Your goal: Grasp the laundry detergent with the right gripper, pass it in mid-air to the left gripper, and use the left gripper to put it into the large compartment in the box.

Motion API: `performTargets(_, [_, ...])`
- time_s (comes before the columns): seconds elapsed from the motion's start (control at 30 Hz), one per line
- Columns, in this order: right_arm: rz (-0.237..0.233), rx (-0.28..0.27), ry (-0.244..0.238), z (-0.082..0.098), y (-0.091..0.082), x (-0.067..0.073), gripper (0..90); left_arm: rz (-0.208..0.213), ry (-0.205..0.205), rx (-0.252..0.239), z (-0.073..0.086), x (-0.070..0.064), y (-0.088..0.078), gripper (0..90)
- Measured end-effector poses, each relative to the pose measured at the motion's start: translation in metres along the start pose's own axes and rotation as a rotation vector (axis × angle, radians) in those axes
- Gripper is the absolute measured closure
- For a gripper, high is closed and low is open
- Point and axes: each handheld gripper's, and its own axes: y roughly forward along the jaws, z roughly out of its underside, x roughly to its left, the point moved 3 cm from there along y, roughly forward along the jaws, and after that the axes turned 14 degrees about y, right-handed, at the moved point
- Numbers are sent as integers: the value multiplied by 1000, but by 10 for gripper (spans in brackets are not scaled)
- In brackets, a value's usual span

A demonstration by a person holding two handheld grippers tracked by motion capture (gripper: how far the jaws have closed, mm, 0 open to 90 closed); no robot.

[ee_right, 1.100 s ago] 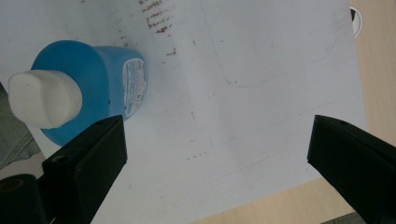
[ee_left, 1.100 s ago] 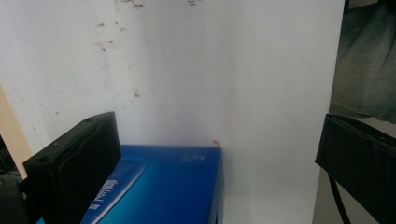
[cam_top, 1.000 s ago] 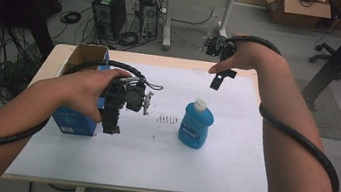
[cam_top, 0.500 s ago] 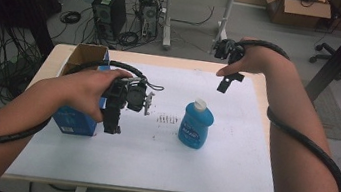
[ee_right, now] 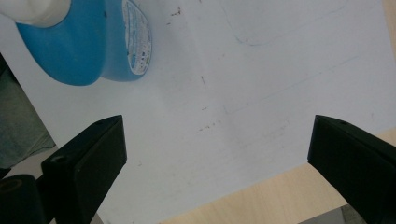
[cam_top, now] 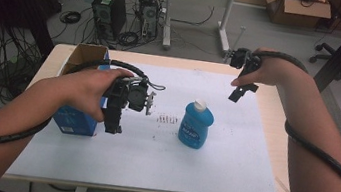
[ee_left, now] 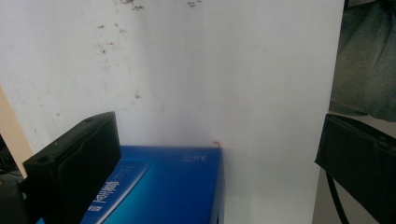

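Observation:
A blue bottle with a white cap stands upright near the middle of the white sheet. At the left sits a blue box with its cardboard top open. My left gripper hangs at the box's right side, jaws pointing down. In the left gripper view my left gripper is open, with the blue box low between its jaws. My right gripper hovers above the sheet's far right, behind and to the right of the bottle. It is open, with the bottle at the upper left.
The wooden table shows as a rim around the sheet. Small dark marks lie between box and bottle. On the floor beyond stand a computer tower, cables, a desk, a cardboard box and a chair base.
My right gripper has drifted to the right and slightly nearer, away from the bottle. The left gripper, box and bottle have stayed put.

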Motion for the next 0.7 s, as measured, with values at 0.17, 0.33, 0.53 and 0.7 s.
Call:
performTargets(0.17, [7, -12, -20, 12, 1, 5, 45, -10, -8, -8, 1, -1, -2, 2])
performTargets(0.33, [-6, -21, -29, 24, 7, 11, 46, -7, -10, -15, 0, -2, 0, 2])
performTargets(0.53, [-24, -45, -33, 38, 13, 17, 45, -2, -3, -13, -1, -2, -1, 2])
performTargets(0.7, [-40, -75, -27, 50, 15, 18, 45, 0, -2, -5, -1, -2, -1, 2])
